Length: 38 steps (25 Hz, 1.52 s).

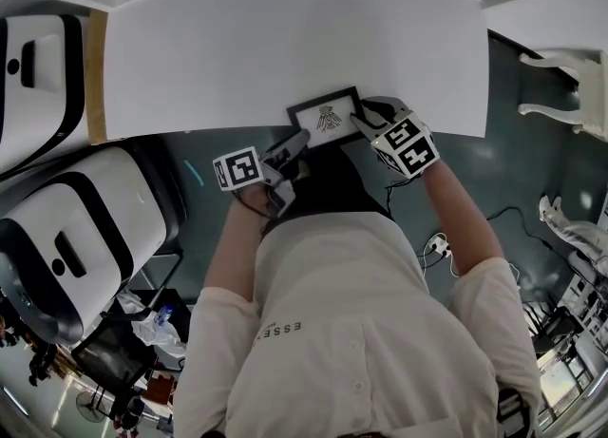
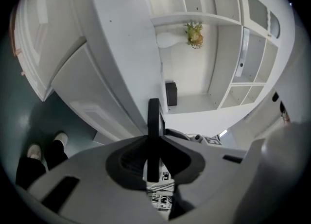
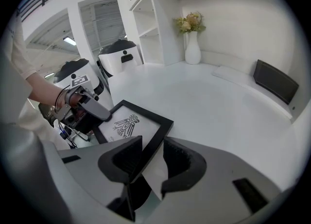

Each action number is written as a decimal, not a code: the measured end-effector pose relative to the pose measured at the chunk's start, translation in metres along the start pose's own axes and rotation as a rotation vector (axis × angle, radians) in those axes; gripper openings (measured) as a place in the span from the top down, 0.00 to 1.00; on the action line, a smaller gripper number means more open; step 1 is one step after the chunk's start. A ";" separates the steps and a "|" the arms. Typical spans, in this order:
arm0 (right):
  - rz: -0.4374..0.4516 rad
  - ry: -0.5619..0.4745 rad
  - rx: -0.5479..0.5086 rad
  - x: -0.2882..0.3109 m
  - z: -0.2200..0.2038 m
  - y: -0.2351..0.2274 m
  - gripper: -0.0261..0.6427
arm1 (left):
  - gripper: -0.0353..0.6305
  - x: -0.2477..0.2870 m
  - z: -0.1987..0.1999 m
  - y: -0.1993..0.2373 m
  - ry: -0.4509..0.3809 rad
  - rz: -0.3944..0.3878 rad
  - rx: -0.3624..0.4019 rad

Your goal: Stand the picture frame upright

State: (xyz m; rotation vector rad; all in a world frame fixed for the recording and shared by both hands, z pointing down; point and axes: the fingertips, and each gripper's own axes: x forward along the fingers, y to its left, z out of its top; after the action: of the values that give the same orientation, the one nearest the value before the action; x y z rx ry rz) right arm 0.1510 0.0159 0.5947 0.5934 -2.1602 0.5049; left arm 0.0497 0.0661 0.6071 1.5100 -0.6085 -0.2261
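Observation:
A black picture frame (image 1: pixel 328 115) with a bird drawing lies at the front edge of the white table (image 1: pixel 285 37). My left gripper (image 1: pixel 296 142) holds its near left corner. In the left gripper view the frame (image 2: pixel 153 121) shows edge-on as a thin black bar, with the left gripper (image 2: pixel 153 146) shut on it. My right gripper (image 1: pixel 366 123) takes the frame's right side. In the right gripper view the frame's rim (image 3: pixel 158 138) runs down between the pads of the right gripper (image 3: pixel 151 152), which is shut on it. The left gripper (image 3: pixel 92 110) shows there on the far corner.
Two white-and-black machines (image 1: pixel 66 227) stand left of the table. A white chair (image 1: pixel 570 85) is at the right and cables (image 1: pixel 437 246) lie on the dark floor. A vase with flowers (image 3: pixel 193 38) and a dark slab (image 3: pixel 276 79) sit far back on the table.

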 end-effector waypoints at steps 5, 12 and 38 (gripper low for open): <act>0.055 -0.007 0.067 -0.001 0.000 -0.003 0.74 | 0.84 -0.002 0.001 -0.020 -0.038 -0.087 -0.062; 0.156 -0.045 0.129 -0.008 0.002 -0.003 0.73 | 0.84 -0.002 0.011 -0.031 0.010 -0.059 0.096; 0.729 -0.417 0.567 -0.084 0.080 -0.050 0.81 | 0.84 0.021 0.067 -0.126 0.004 -0.157 0.309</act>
State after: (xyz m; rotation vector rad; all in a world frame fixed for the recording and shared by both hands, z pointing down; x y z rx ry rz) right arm 0.1770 -0.0471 0.4889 0.1753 -2.6133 1.5327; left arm 0.0619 -0.0110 0.4860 1.8589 -0.5390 -0.2583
